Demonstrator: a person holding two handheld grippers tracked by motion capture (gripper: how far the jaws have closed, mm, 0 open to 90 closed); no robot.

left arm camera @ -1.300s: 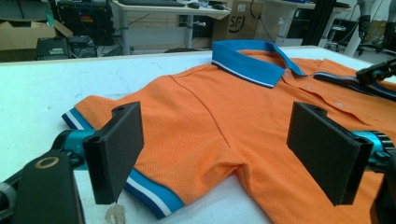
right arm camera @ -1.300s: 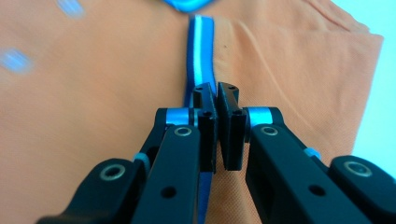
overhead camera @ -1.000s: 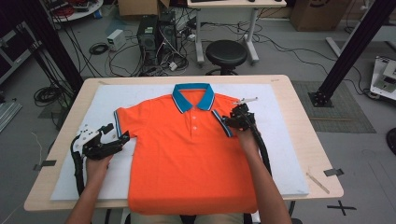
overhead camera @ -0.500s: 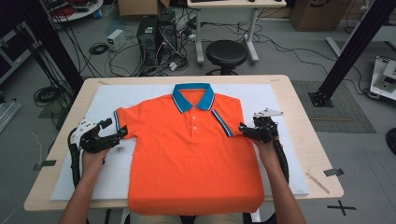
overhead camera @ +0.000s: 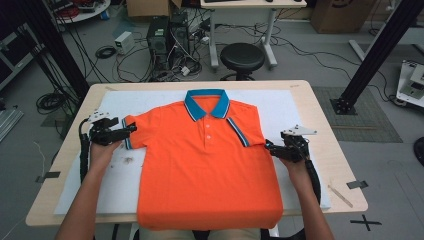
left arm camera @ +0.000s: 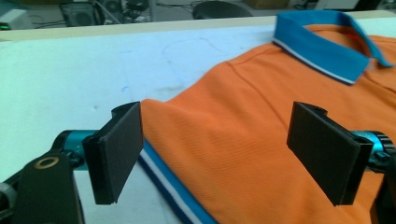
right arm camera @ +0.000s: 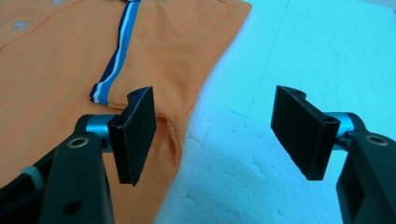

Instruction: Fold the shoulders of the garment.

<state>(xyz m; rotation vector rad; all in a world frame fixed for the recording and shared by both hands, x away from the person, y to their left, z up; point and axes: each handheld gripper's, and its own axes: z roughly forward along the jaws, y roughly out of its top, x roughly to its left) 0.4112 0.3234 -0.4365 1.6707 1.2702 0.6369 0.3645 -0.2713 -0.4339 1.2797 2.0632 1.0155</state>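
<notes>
The orange polo shirt (overhead camera: 207, 165) lies flat, face up, at the centre of the white sheet (overhead camera: 280, 102), collar at 12 o'clock. My left gripper (overhead camera: 131, 129) stands released, jaws wide, straddling the striped hem of the left sleeve (left arm camera: 187, 140) at 9 o'clock. I seat both pads over the hem before clenching. My right gripper (overhead camera: 269, 147), at 3 o'clock, has just been opening and grasps nothing; the folded right sleeve (right arm camera: 177, 70) lies beside one pad. I keep clear of that fold.

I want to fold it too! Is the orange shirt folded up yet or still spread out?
Mostly spread out: the orange polo shirt lies flat and face up on the white sheet, but one sleeve is already folded in.
</notes>
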